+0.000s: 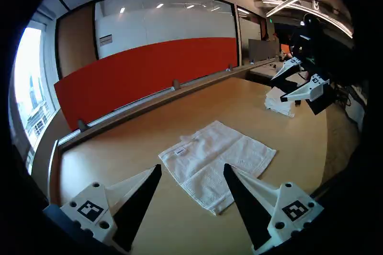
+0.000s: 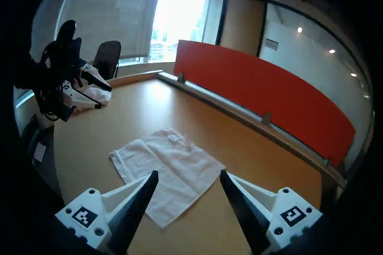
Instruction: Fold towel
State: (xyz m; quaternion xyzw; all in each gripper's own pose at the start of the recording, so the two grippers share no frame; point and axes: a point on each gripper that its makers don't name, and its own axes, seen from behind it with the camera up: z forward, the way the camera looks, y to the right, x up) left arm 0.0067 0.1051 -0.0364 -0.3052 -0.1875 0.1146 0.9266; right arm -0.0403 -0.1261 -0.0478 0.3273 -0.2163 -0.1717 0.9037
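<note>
Both claws are wide open and hold nothing. The left claw [image 1: 190, 166] hovers low over the bench [image 1: 158, 126], tilted a little downward. Its two dark fingers [image 1: 139, 197] are spread far apart, and their tips are just above the near edge of the towel [image 1: 215, 157] without touching it. The right claw [image 2: 188, 172] has the same pose on the opposite side: low, pointing forward and slightly down, with the fingers spread and the tips over the near part of the towel, apart from the cloth.

In the left gripper view, the right claw is farther off at the right end of the bench. It is raised in the air, and its white fingers point toward the middle of the bench. A pile of white cloths [image 1: 280, 104] lies just below and behind it. In the right gripper view, the left claw is at the far left, also lifted, and something white is behind its fingers; I cannot tell what it is.

The towel is white and lies spread flat near the middle of the bench, between the two claws, with a small label near one edge. A red partition [image 2: 268, 87] runs along the long side of the bench.
</note>
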